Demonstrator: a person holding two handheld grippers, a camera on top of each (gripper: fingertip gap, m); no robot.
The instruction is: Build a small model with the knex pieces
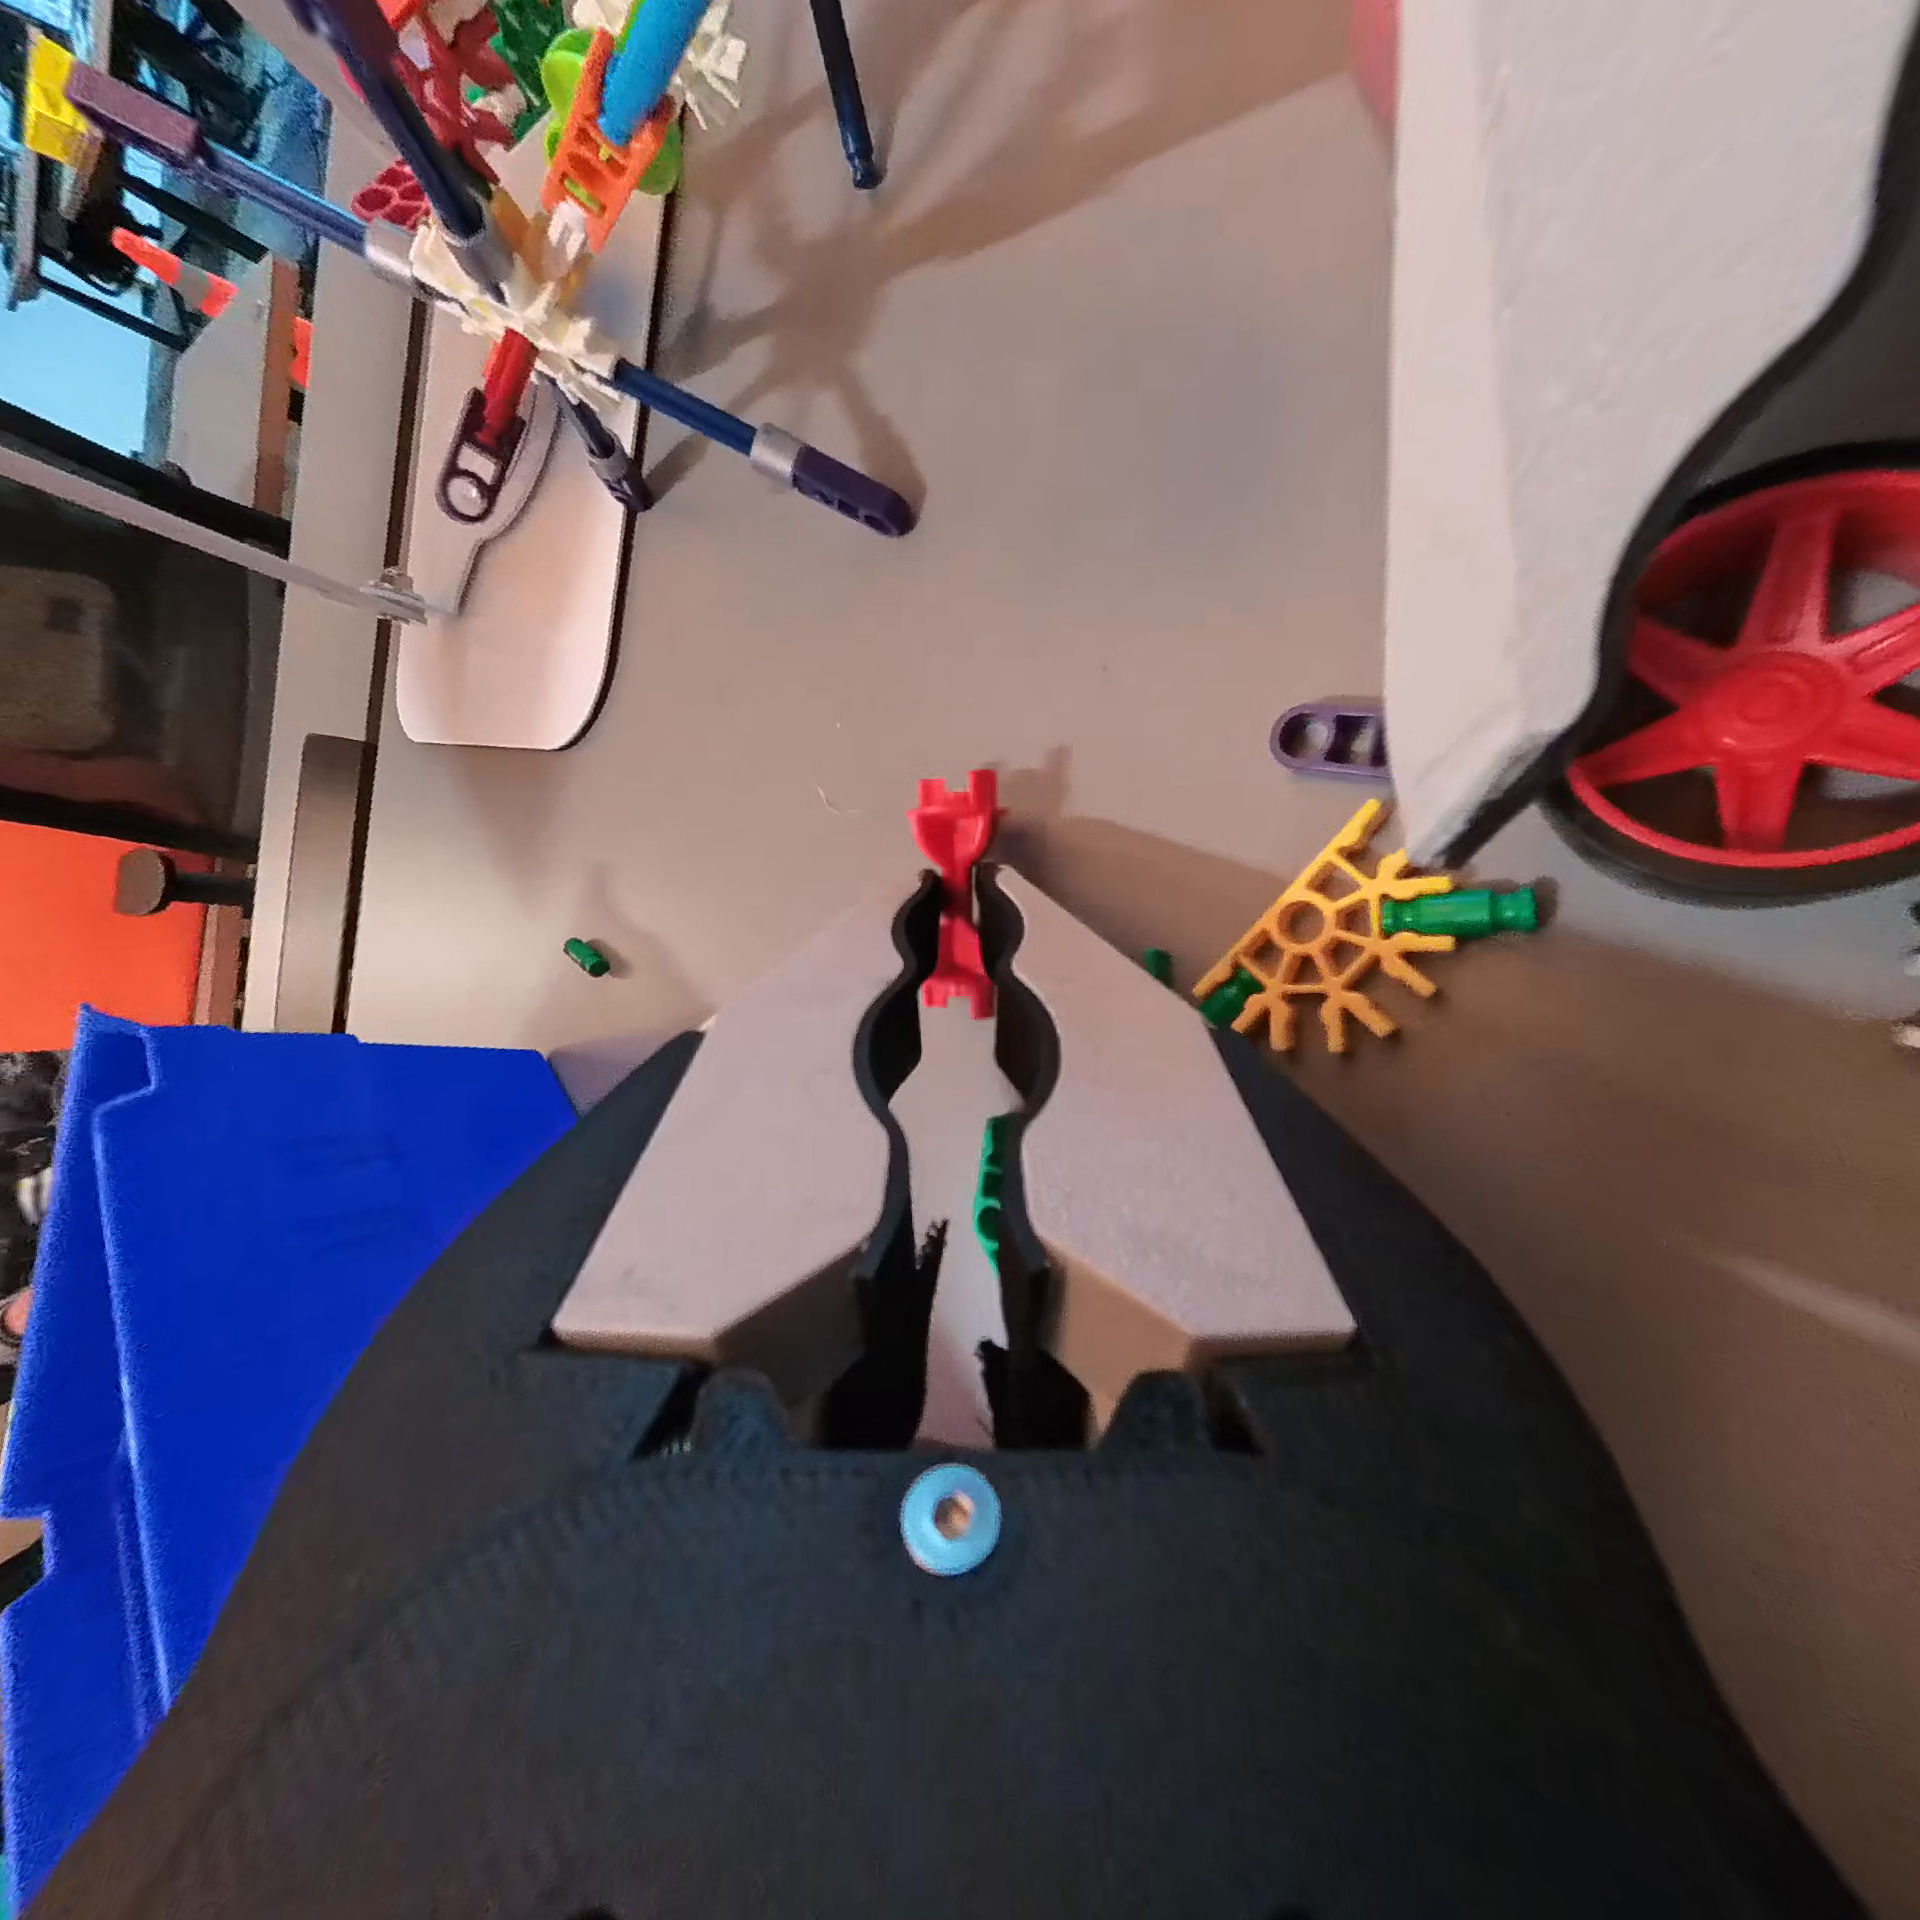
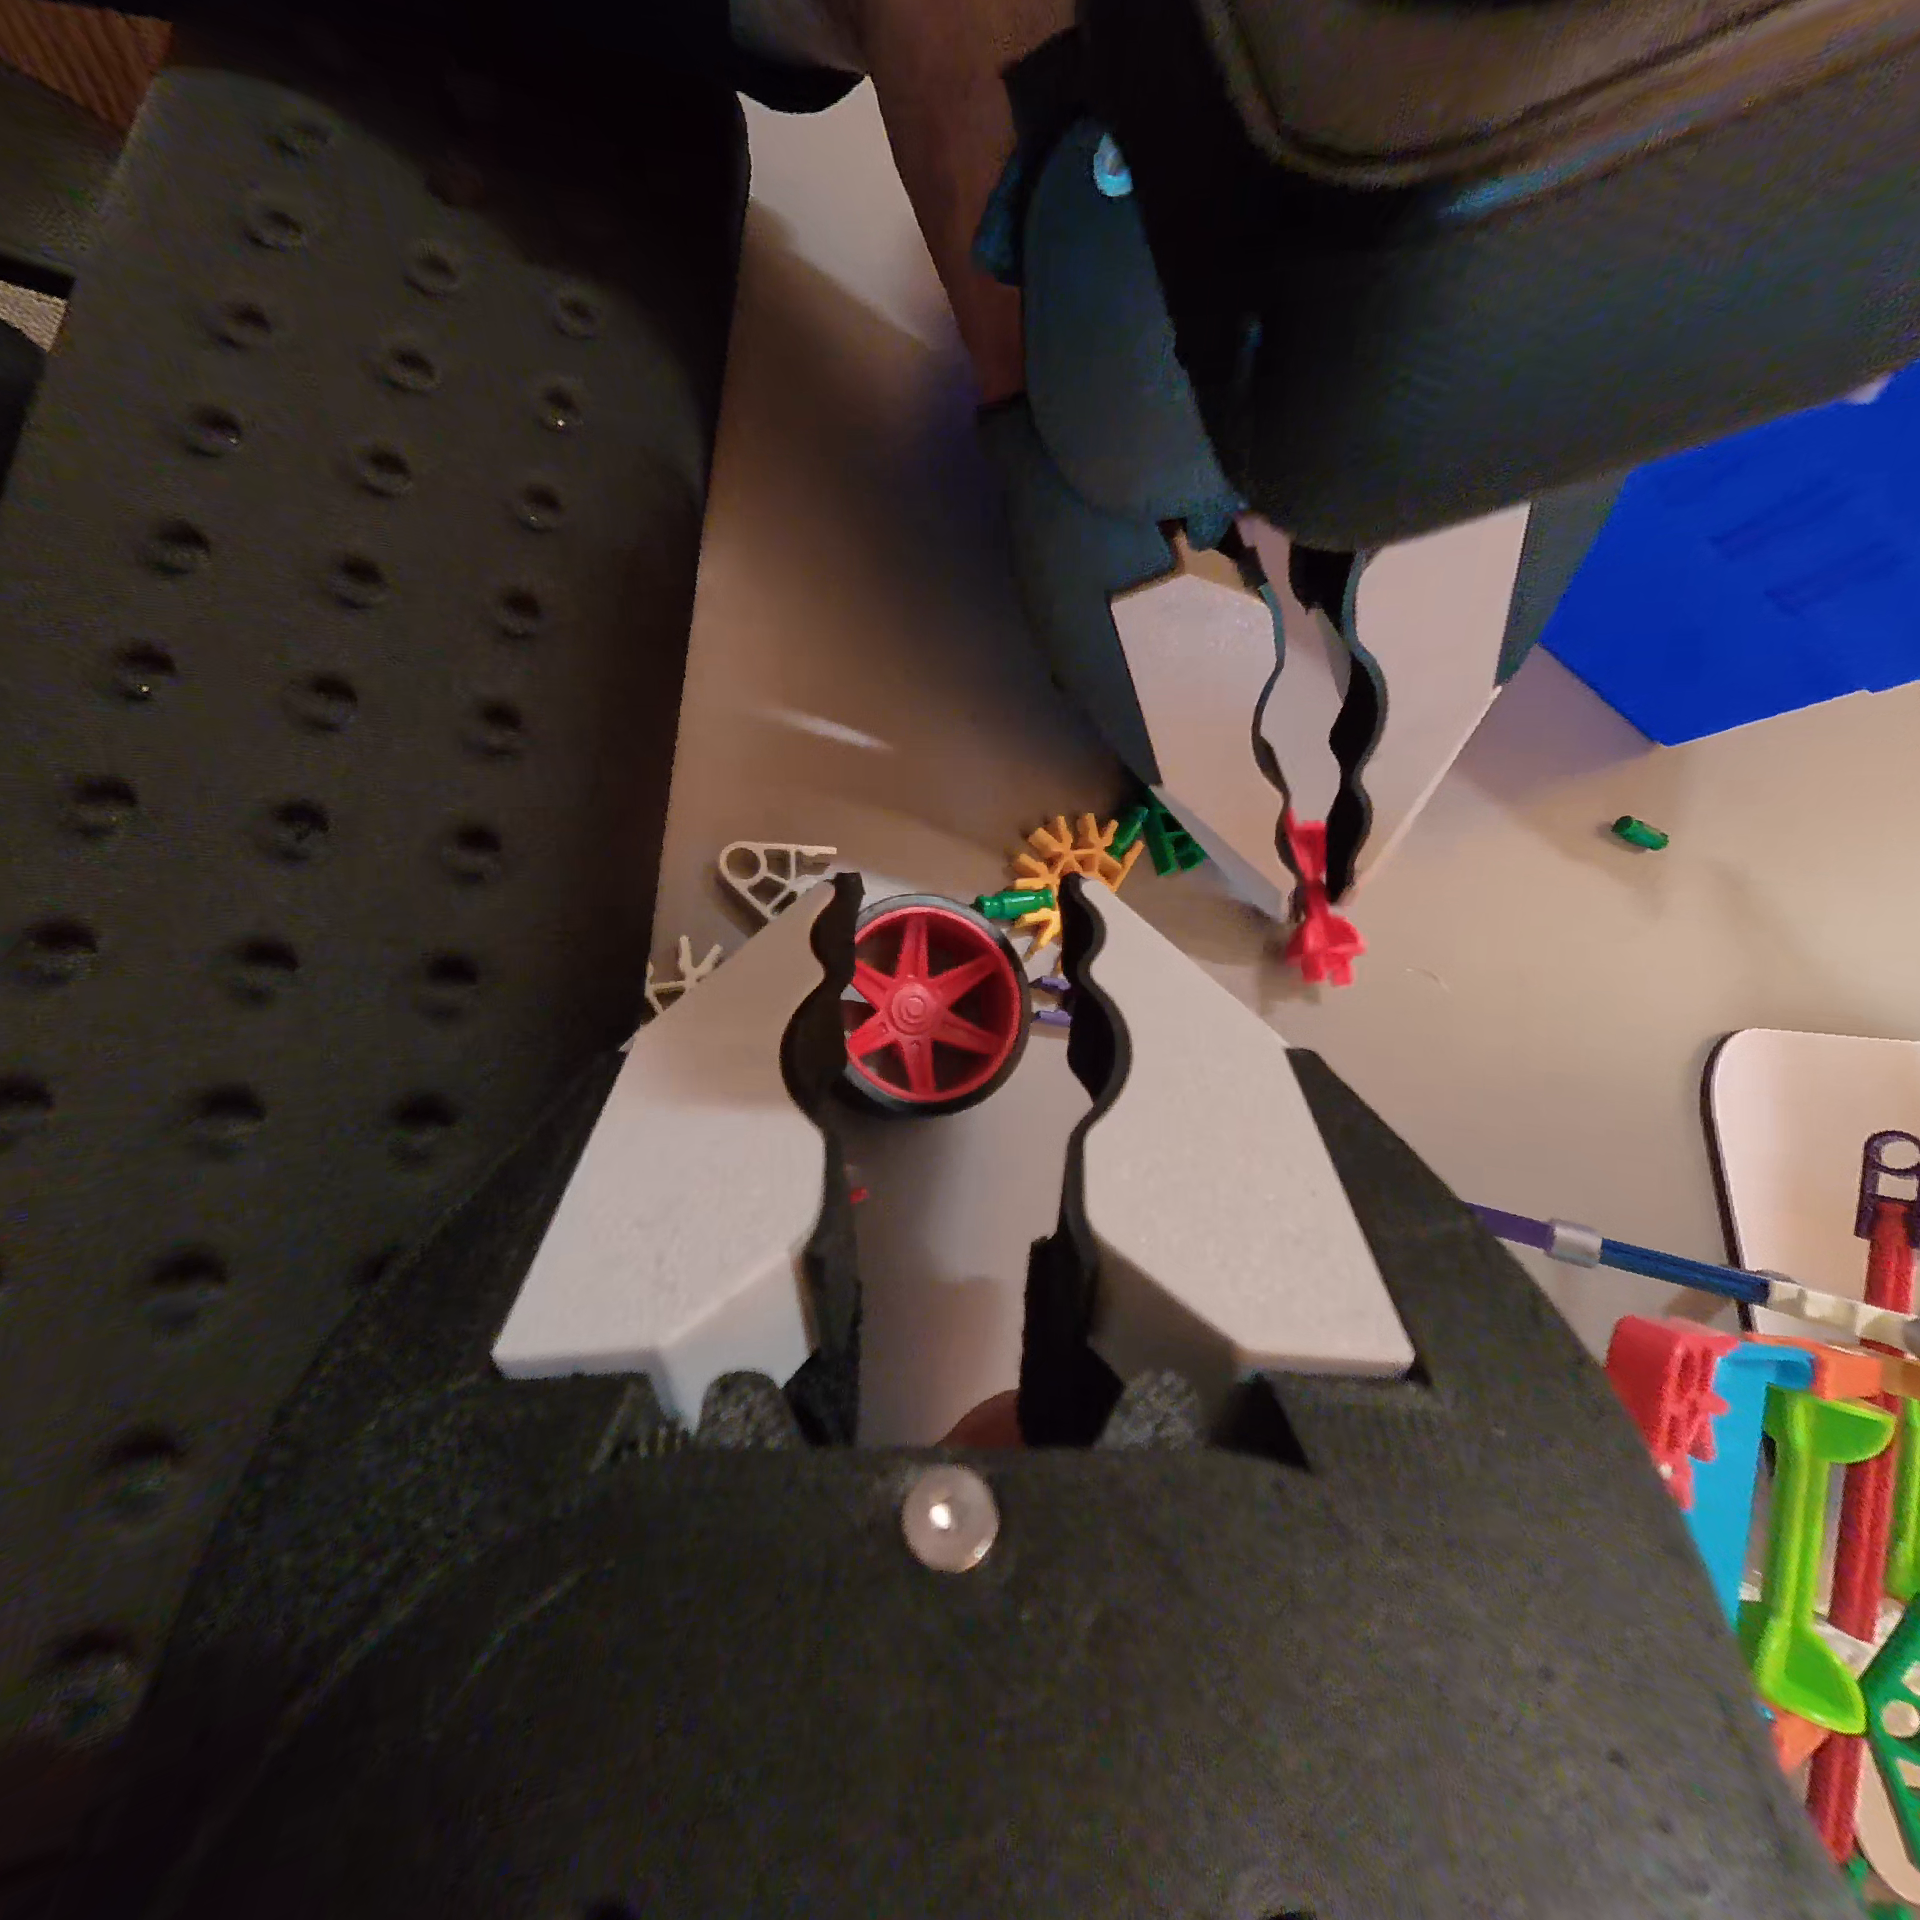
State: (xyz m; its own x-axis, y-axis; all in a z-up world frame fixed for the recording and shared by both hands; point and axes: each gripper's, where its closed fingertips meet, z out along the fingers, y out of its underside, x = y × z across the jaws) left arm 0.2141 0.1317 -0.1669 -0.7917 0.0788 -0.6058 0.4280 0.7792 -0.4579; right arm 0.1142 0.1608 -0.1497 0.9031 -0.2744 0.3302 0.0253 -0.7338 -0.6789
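Note:
My left gripper is shut on a small red connector, whose end sticks out past the fingertips just above the grey table. In the right wrist view the same gripper holds the red connector close to the table. My right gripper is open, and a red spoked wheel with a black tyre lies on the table between its fingers. I cannot tell whether they touch it. In the left wrist view the wheel shows partly behind a right-gripper finger.
A yellow fan connector with a green rod and a purple link lie near the wheel. A blue bin stands at the left. A colourful rod-and-connector model stands on a white board. A black perforated panel stands at the right gripper's left.

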